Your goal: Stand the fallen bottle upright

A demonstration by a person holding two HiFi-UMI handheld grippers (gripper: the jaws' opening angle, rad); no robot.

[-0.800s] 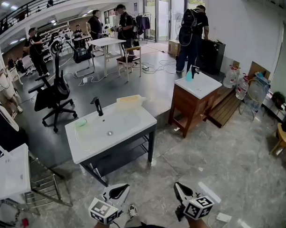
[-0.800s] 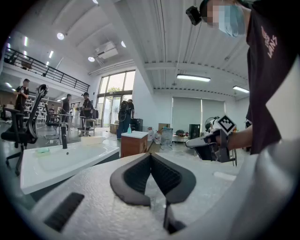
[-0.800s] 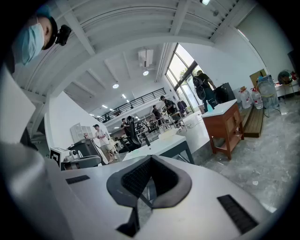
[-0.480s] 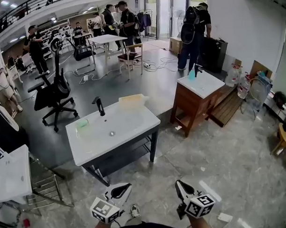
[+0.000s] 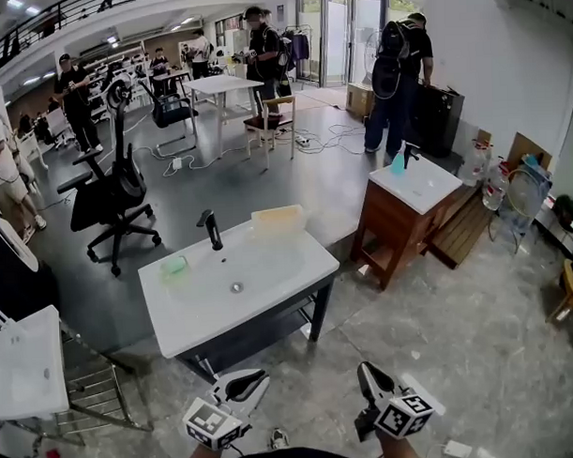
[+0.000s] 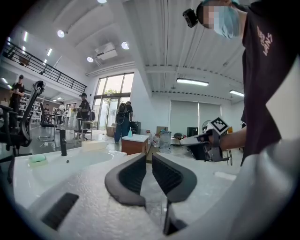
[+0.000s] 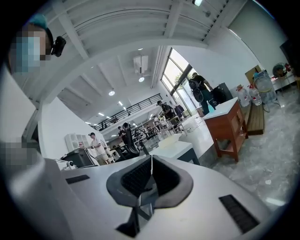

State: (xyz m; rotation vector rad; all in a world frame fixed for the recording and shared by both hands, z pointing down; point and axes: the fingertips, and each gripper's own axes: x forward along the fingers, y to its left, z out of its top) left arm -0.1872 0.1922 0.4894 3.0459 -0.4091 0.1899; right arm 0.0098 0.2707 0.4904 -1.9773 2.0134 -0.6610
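The fallen bottle (image 5: 279,219), pale yellow, lies on its side along the back rim of the white sink (image 5: 270,294), right of the black faucet (image 5: 211,229). A green item (image 5: 173,266) lies at the sink's left end. My left gripper (image 5: 257,376) and right gripper (image 5: 366,370) are low in the head view, well short of the sink, both shut and empty. In the left gripper view the jaws (image 6: 149,161) stand almost together with nothing between them, and the bottle (image 6: 95,144) is far ahead. In the right gripper view the jaws (image 7: 151,164) are pressed together.
A wooden sink cabinet (image 5: 399,233) with a teal bottle (image 5: 398,163) stands to the right. A black office chair (image 5: 112,197) is at the back left and another white basin (image 5: 24,359) at the near left. Several people stand at the back. Water jugs (image 5: 486,169) sit by the right wall.
The sink and bottle have grown nearer and slid down and right in the head view as the person stepped closer. Both grippers keep their place and stay shut.
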